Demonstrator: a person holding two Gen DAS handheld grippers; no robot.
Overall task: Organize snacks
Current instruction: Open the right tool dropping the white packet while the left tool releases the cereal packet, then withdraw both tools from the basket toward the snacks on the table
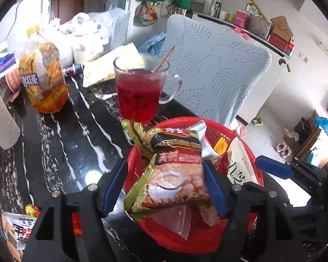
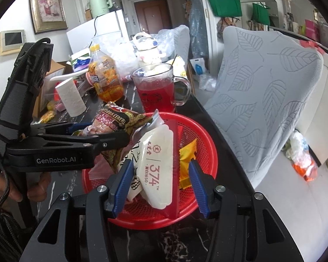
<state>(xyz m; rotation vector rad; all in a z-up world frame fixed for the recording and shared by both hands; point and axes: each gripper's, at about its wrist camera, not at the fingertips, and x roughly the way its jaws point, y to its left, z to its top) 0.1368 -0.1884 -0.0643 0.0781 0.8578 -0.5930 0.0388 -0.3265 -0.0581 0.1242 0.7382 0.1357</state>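
A red plastic basket (image 1: 216, 238) sits at the near edge of the black marble table (image 1: 61, 144); it also shows in the right wrist view (image 2: 199, 144). My left gripper (image 1: 164, 187) is open, its jaws on either side of a brown cereal packet (image 1: 175, 166) lying over the basket's rim. In the right wrist view the left gripper (image 2: 111, 138) shows side-on by that packet (image 2: 118, 118). My right gripper (image 2: 160, 187) is open above the basket, over a white snack packet (image 2: 159, 166) marked 374. A yellow packet (image 2: 187, 152) lies beside it.
A glass mug of red drink (image 1: 140, 91) stands just behind the basket. An orange tea bottle (image 1: 43, 76) and a paper roll (image 1: 0, 118) stand to the left. Loose snacks (image 1: 15, 229) lie at the near left. A leaf-patterned chair back (image 1: 216, 65) is at the right.
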